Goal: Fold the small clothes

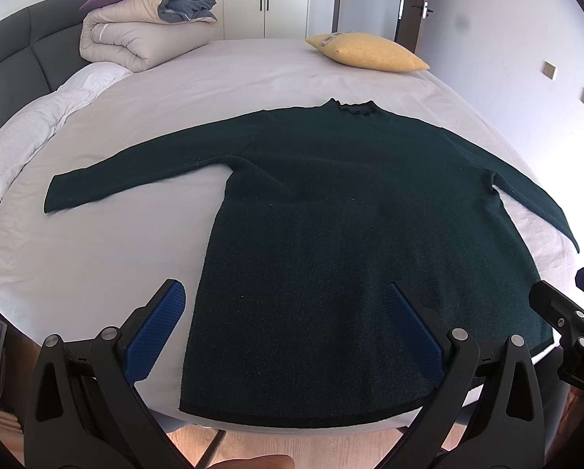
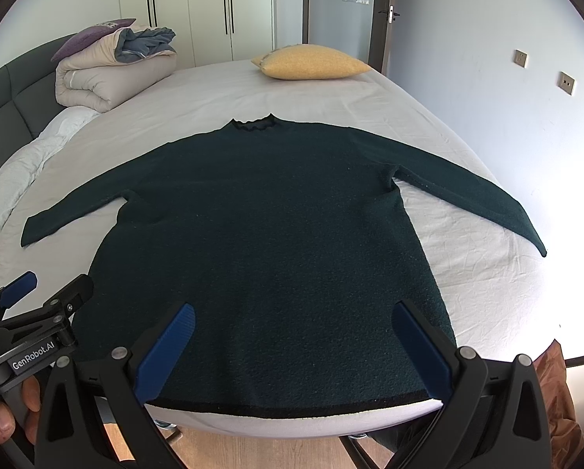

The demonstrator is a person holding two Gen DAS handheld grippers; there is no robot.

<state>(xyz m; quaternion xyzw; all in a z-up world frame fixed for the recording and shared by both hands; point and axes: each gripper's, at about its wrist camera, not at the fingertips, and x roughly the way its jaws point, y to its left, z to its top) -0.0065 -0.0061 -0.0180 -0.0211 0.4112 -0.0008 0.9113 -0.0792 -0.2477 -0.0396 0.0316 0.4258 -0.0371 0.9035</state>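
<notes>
A dark green long-sleeved sweater (image 1: 342, 211) lies flat on the bed (image 1: 221, 82), collar far, hem at the near edge, both sleeves spread out. It also shows in the right wrist view (image 2: 268, 226). My left gripper (image 1: 286, 293) is open and empty above the hem's left part. My right gripper (image 2: 293, 314) is open and empty above the hem's middle. The right gripper shows at the right edge of the left wrist view (image 1: 565, 301); the left gripper shows at the lower left of the right wrist view (image 2: 45, 289).
A folded duvet (image 1: 143, 35) with a purple pillow sits at the far left by the dark headboard (image 1: 14, 54). A yellow pillow (image 1: 366, 52) lies at the far edge. A white quilt (image 1: 29, 133) lies along the left. Wooden floor (image 2: 260, 451) is below the near edge.
</notes>
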